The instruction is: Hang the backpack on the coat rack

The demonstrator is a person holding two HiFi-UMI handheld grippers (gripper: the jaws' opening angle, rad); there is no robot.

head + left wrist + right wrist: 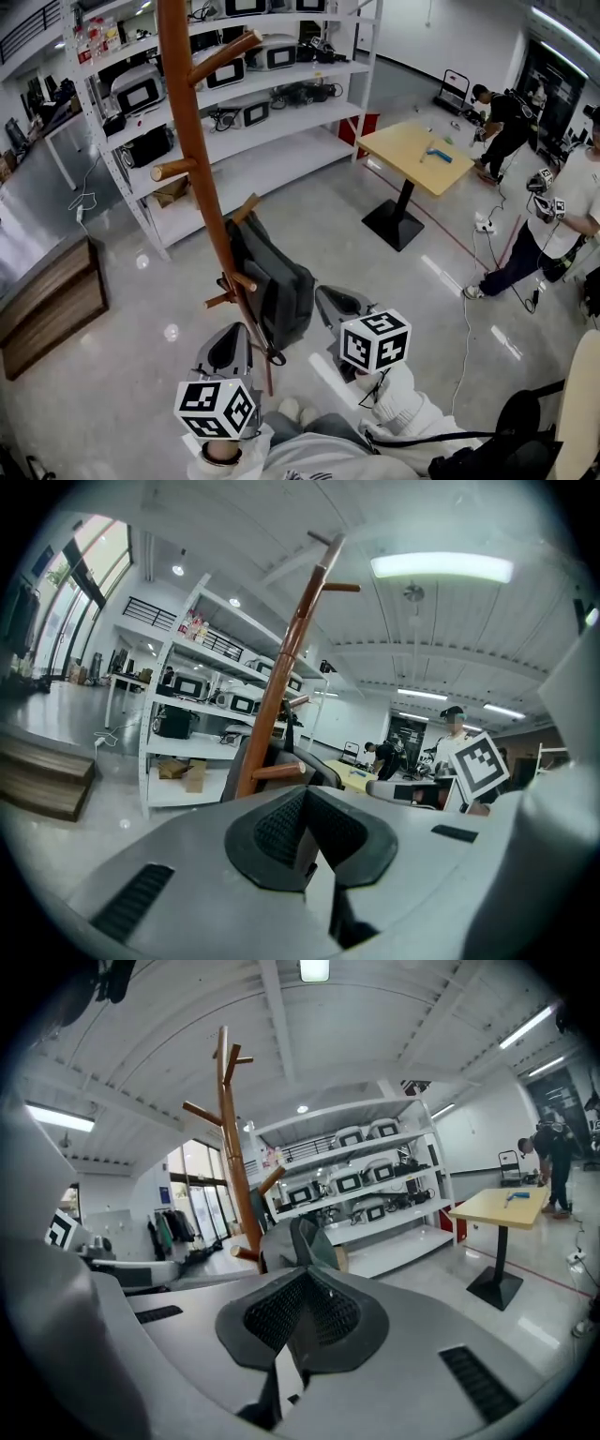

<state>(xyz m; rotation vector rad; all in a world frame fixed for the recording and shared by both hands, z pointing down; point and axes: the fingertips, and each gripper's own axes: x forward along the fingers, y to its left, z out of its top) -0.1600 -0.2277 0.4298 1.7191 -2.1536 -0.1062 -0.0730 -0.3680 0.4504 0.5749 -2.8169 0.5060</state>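
Low on the coat rack (192, 141), against its pole, hangs the backpack (277, 286), with the left gripper (234, 336) and right gripper (328, 298) both pressed together and empty near it; best to draw them straight back without brushing it.

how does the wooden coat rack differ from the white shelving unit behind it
The coat rack is one slim reddish-brown wooden pole with short pegs; the shelving unit is white, wide and built in several tiers. The coat rack carries a grey backpack low on its pole, while the shelving unit holds rows of boxy devices. Both stand on the glossy grey floor.
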